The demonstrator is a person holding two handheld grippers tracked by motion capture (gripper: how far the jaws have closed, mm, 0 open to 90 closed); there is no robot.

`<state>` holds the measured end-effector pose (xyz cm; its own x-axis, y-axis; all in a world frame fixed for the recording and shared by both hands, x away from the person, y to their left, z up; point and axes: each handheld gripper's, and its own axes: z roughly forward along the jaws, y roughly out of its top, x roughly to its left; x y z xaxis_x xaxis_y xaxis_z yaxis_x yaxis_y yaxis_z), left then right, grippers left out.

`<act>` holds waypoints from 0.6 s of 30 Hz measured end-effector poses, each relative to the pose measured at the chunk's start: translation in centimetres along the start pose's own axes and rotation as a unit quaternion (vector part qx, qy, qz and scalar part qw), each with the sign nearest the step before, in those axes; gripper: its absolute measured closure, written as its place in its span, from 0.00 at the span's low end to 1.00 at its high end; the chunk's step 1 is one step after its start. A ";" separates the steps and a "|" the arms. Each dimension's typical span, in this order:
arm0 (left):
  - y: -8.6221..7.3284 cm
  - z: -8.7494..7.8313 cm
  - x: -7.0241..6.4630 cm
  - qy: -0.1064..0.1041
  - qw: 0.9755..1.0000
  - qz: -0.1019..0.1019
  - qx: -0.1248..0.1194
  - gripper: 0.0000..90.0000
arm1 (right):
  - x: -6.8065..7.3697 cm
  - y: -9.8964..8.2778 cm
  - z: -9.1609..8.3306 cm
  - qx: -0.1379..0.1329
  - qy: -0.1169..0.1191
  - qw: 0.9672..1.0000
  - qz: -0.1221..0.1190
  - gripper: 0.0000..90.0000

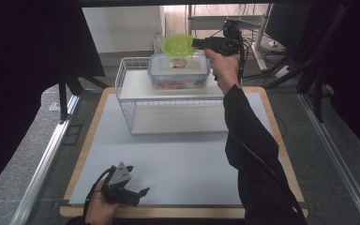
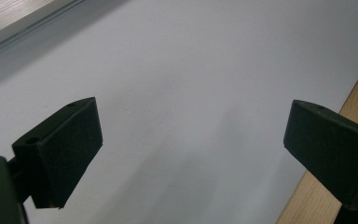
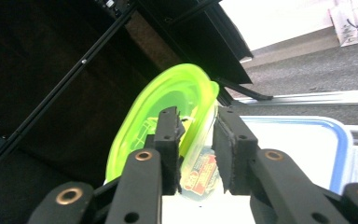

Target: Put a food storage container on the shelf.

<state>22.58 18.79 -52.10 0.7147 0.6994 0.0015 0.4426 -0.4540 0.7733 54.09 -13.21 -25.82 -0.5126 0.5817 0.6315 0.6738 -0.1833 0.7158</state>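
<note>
My right claw (image 3: 196, 149) stands slightly spread around the rim of a small clear tub with a lime-green lid (image 3: 168, 112), resting on a blue-rimmed plastic box (image 1: 178, 70); pad contact unclear.

Wire rack (image 1: 131, 89) sits at upper centre of the high view, on the far part of the mat (image 1: 168, 159). Lidded box (image 1: 179, 72) rests on the rack's upper shelf, toward its right end. Small lidded tub (image 1: 180, 47) stands atop the box. Right gripper (image 1: 198, 43) just right of the tub. Left gripper (image 1: 138, 190) at lower left, on the mat's near edge.
</note>
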 end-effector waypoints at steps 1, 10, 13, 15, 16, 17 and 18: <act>0.0 0.0 0.0 0.000 1.000 0.000 0.000 0.05 | 0.1 0.0 0.1 0.005 0.002 1.000 0.001 0.79; 0.0 0.1 0.0 -0.001 1.000 0.002 0.005 0.05 | 0.5 -0.2 0.3 0.020 0.006 1.000 0.001 0.78; 0.0 0.1 0.0 -0.001 1.000 0.003 0.006 0.05 | 0.6 -0.2 0.2 0.021 0.005 1.000 0.001 0.74; 0.0 0.1 0.0 -0.001 1.000 0.003 0.006 0.05 | 0.6 -0.2 0.2 0.022 0.003 1.000 0.000 0.71; 0.0 0.1 0.0 -0.001 1.000 0.003 0.006 0.05 | 0.6 -0.2 0.2 0.021 0.001 1.000 -0.002 0.70; 0.0 0.1 0.0 -0.002 1.000 0.003 0.006 0.05 | 0.6 -0.2 0.3 0.021 -0.001 1.000 -0.004 0.69; 0.0 0.1 0.0 -0.001 1.000 0.003 0.006 0.05 | 0.7 -0.2 0.3 0.021 -0.005 1.000 -0.007 0.68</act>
<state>22.60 18.71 -52.16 0.7192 0.6948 0.0047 0.4439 -0.4648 0.7661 53.79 -12.54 -25.65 -0.5169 0.5918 0.6185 0.6887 -0.1415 0.7111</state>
